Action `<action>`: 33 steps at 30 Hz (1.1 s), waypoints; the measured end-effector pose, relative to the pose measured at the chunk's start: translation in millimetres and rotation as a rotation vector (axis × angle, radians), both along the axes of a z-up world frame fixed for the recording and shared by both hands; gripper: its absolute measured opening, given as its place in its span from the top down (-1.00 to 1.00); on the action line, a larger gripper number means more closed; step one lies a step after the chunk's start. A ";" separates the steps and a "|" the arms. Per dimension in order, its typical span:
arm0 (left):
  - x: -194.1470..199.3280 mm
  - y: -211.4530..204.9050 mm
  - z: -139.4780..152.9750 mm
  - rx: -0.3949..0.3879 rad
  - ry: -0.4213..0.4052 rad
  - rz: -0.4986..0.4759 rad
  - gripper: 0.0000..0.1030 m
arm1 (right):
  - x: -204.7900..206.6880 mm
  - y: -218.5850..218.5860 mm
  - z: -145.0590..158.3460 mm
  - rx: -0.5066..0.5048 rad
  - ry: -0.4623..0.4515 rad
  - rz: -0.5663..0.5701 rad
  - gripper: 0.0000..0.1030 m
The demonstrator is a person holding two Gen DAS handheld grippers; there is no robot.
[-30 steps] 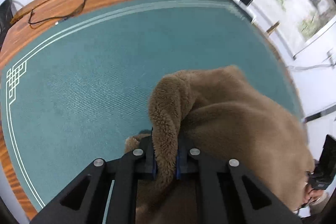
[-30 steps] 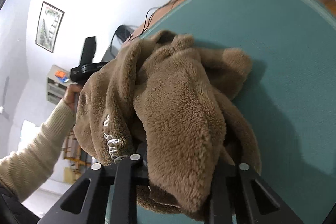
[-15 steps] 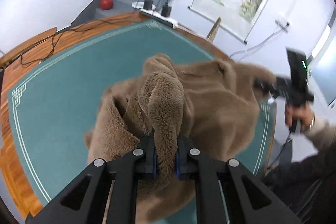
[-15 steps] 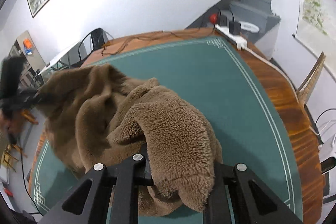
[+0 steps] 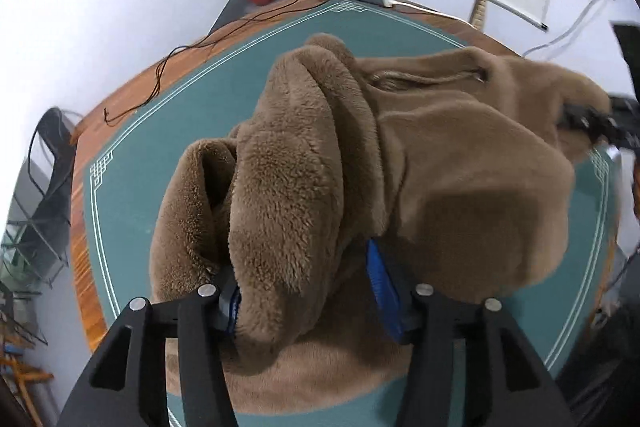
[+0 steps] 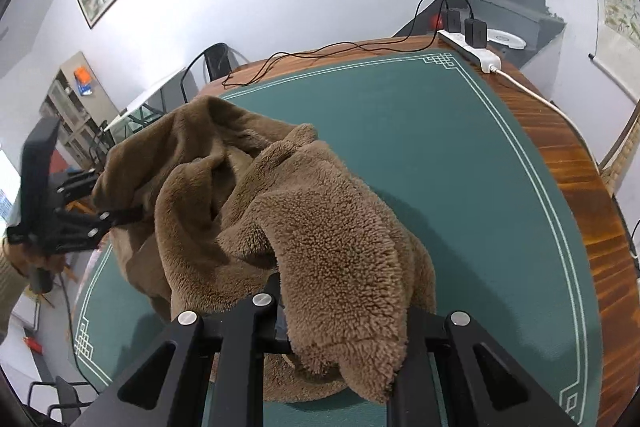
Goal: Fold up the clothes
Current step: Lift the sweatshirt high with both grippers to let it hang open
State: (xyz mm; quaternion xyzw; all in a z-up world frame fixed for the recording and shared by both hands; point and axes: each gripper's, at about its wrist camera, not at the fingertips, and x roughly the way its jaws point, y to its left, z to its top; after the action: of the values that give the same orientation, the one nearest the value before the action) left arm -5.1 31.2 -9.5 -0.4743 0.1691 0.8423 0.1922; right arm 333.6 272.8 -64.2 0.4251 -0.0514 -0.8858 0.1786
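A brown fleece garment [image 5: 460, 163] hangs bunched over the green table mat [image 5: 132, 187], stretched between both grippers. My left gripper [image 5: 308, 291] has its jaws opening; a thick fold of the fleece still lies between the blue pads [image 5: 382, 287], loose on the right side. In the right wrist view the same left gripper [image 6: 120, 215] sits at the garment's far left edge. My right gripper [image 6: 340, 307] is shut on another part of the fleece [image 6: 328, 227], which drapes over and hides its fingertips. It also shows as the right gripper [image 5: 588, 119] at the cloth's far right corner.
The mat covers a wooden table [image 6: 576, 163]. A white power strip [image 6: 476, 51] with two black plugs and a thin black cable [image 6: 304, 59] lie at the far edge. A chair [image 5: 44, 163] stands to the left, and a hand [image 6: 24, 259] holds the left tool.
The left jaws, shut on a fleece fold before, now stand apart. The left gripper swung sideways and up, and the garment came off the mat to hang between both grippers.
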 end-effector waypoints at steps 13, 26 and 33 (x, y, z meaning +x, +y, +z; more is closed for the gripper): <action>11.7 -22.1 84.2 0.283 0.049 0.158 0.71 | 15.7 10.4 40.2 0.211 0.223 -0.098 0.65; 124.6 23.9 100.6 0.578 0.098 0.047 0.69 | 92.8 2.4 272.0 0.285 1.027 -0.184 0.65; 138.6 74.3 103.5 0.708 0.122 -0.037 -0.43 | 132.4 -10.9 323.9 0.248 1.175 -0.126 0.64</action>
State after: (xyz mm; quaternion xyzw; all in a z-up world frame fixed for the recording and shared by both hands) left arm 133.4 105.5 94.1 -0.3241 -0.1135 0.8717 0.3496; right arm 465.9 261.9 259.7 -0.1218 0.1343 -0.9807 0.0733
